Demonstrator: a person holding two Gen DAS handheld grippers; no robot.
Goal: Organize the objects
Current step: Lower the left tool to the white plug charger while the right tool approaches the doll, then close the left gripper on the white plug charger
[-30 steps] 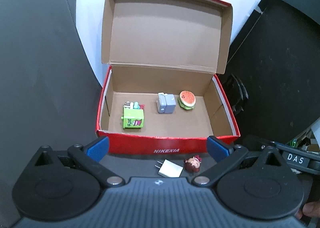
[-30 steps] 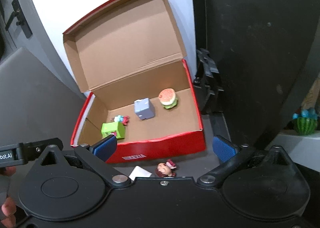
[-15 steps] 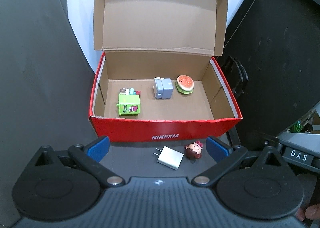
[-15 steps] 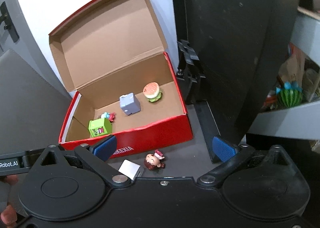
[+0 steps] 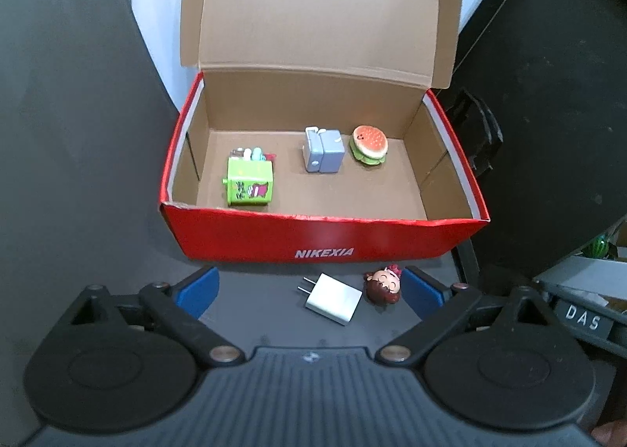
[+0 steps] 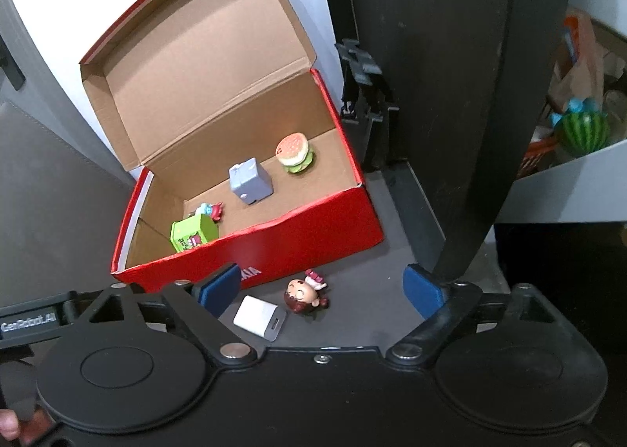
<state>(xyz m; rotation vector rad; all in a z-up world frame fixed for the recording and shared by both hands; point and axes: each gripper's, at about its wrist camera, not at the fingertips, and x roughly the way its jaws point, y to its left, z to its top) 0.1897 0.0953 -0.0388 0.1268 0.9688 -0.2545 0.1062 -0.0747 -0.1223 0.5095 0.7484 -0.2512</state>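
a white charger (image 5: 333, 298) and a doll head (image 5: 383, 285) are seen lying side by side on the dark surface before the open red box (image 5: 325, 237). both are framed by the left gripper (image 5: 309, 290) and right gripper (image 6: 323, 288), whose jaws are closing but gripping nothing. three small toys are held in the box.

I read "NIKEXIA" in white on the red box (image 5: 325, 239) front wall. "DAS" stands on a dark label (image 5: 582, 317) at right. "GenRobot.AI" marks the black bar (image 6: 29, 325) at left.

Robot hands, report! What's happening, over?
Both grippers empty, jaws closing. White charger and doll head outside red box. Nothing blocking.
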